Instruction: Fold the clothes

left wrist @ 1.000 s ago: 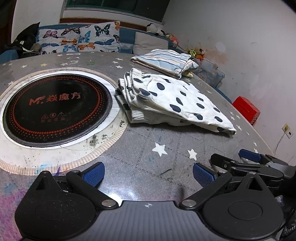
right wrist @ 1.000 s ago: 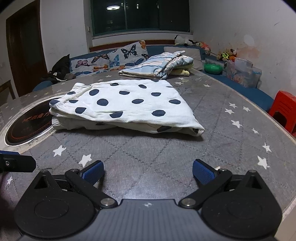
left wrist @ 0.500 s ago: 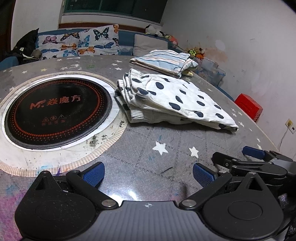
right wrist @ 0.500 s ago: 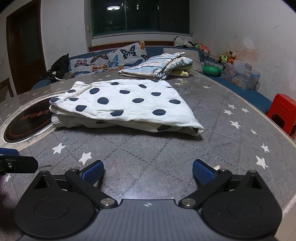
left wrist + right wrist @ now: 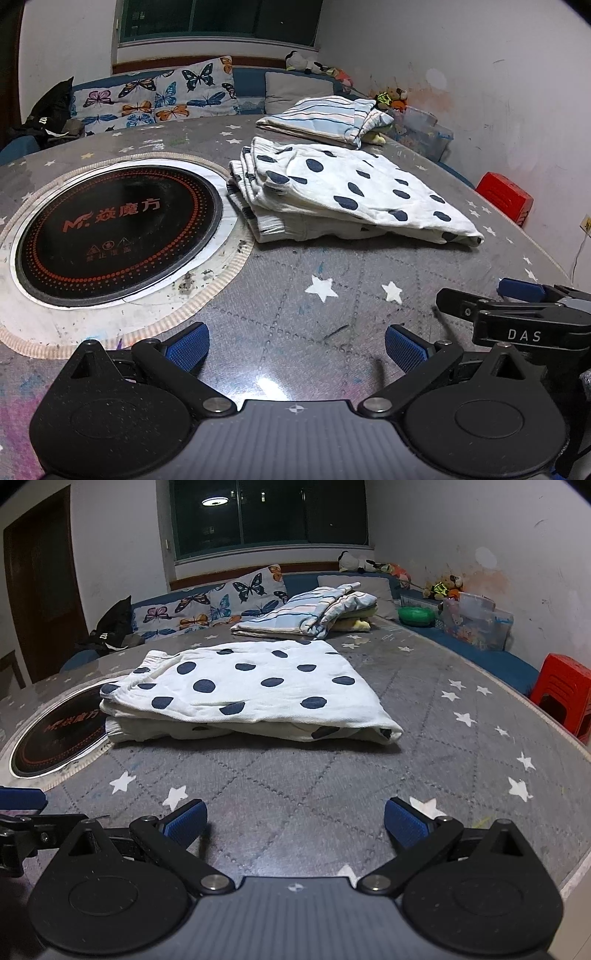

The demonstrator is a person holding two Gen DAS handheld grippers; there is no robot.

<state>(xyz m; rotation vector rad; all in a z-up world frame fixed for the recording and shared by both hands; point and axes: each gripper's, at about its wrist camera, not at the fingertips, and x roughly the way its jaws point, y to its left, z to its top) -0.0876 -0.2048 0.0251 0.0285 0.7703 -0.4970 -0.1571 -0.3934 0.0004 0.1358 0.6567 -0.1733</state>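
Left wrist view: the left hand-held gripper (image 5: 297, 343) sits low over a round grey worktop (image 5: 280, 295) printed with white stars. Its two blue-padded fingers (image 5: 188, 341) are spread wide apart with nothing between them. Ahead and to the right lies a folded white garment with dark blue dots (image 5: 343, 192), resting flat on the worktop. Its layered, gathered edge is just beside a round black induction cooktop (image 5: 118, 229) set into the worktop on the left. Behind the dotted garment lies a folded striped cloth (image 5: 325, 118), near it but apart. At the right edge the right hand-held gripper (image 5: 517, 314) shows from the side, close to the worktop. A red stool (image 5: 504, 192) stands beyond the worktop by the wall, and a butterfly-print cushion (image 5: 155, 99) lies on a bench at the back.

Right wrist view: the right hand-held gripper (image 5: 295, 821) is also low over the worktop (image 5: 314, 775), its blue fingers (image 5: 404, 821) wide apart and holding nothing. The dotted garment (image 5: 251, 690) lies straight ahead, well clear of the fingertips, folded into a flat stack. The striped cloth (image 5: 306, 614) lies beyond it, on top of a pale yellow item. The cooktop (image 5: 59, 734) is at the left, the garment's left end just beside it. A blue finger of the left hand-held gripper (image 5: 18, 801) shows at the left edge. The red stool (image 5: 565, 690) stands at the right.
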